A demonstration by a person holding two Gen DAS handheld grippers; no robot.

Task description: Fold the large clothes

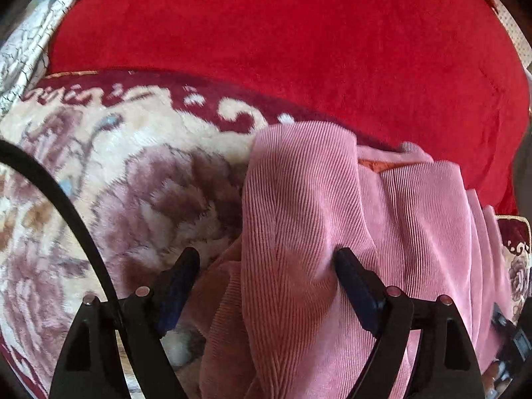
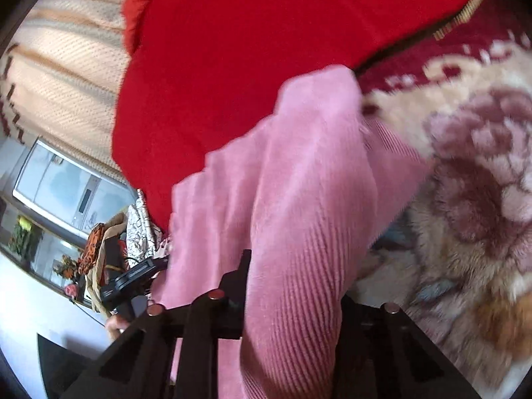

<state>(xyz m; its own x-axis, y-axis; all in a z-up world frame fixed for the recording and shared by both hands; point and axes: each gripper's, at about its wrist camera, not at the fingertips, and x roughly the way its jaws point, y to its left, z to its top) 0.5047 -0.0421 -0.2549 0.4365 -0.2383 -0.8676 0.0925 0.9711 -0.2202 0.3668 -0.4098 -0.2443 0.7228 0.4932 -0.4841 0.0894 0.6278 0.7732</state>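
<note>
A pink corduroy garment (image 1: 332,219) lies bunched on a floral plush blanket (image 1: 109,179). My left gripper (image 1: 266,259) is open, its two fingers standing on either side of a raised fold of the garment. In the right wrist view the garment (image 2: 299,199) drapes thickly over my right gripper (image 2: 292,286); its left finger (image 2: 244,266) shows against the cloth and the right finger is hidden under it. Whether that gripper is clamped on the cloth is hidden.
A red plush blanket (image 1: 282,33) covers the far part of the bed. A white crackle-pattern cloth (image 1: 30,43) lies at the far left. In the right wrist view a striped curtain (image 2: 66,66), a window (image 2: 56,186) and a cluttered sill stand to the left.
</note>
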